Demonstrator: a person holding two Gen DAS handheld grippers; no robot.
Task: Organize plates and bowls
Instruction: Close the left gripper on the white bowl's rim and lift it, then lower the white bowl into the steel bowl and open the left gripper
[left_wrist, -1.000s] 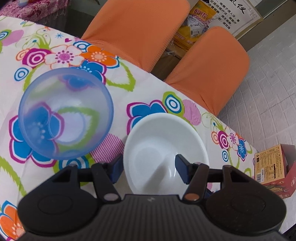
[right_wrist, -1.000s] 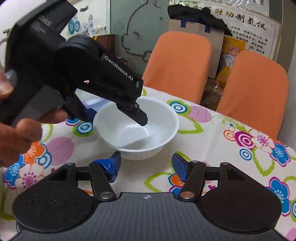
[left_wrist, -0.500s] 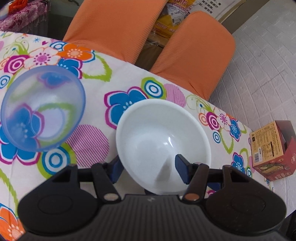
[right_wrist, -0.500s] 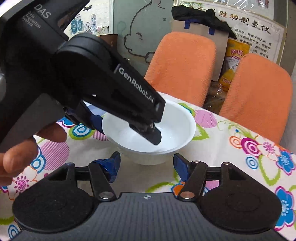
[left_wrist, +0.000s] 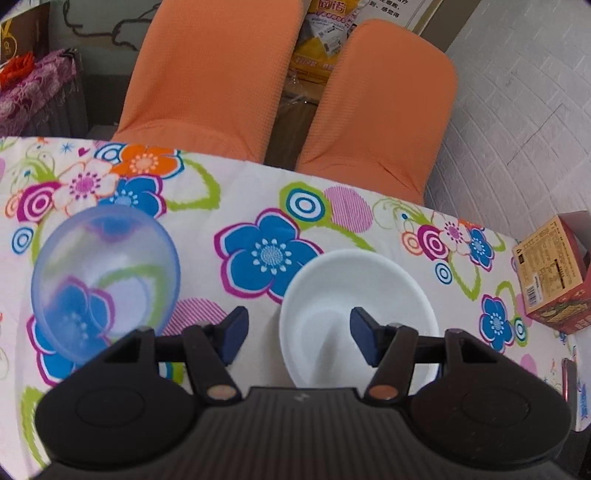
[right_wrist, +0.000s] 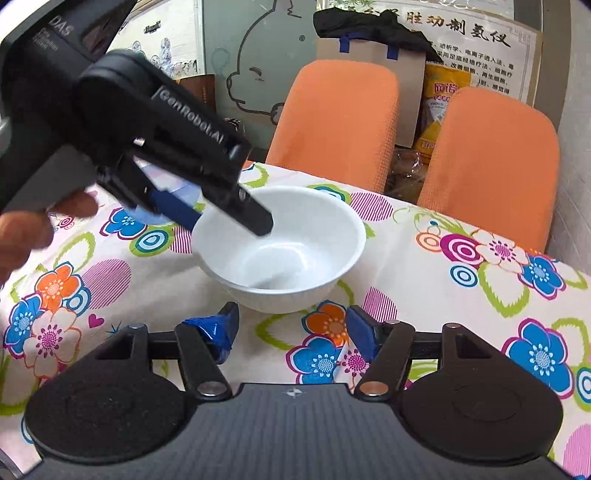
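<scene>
- Your left gripper (left_wrist: 295, 334) is open, its jaws straddling the near-left rim of the white bowl (left_wrist: 356, 295) without closing on it; one finger (right_wrist: 255, 218) hangs over the bowl's hollow, the other lies outside its wall.
- Your right gripper (right_wrist: 291, 328) is open and holds nothing, poised just short of the white bowl's near side.
- The white bowl stands upright on the flowered tablecloth (left_wrist: 258, 192), towards the tabletop's right edge.
- The translucent blue bowl (left_wrist: 105, 280) stands apart, towards the tabletop's left edge.
- Two orange chairs (left_wrist: 221, 74) stand beyond the far edge.
- A printed box (left_wrist: 550, 273) sits beyond the right edge.
</scene>
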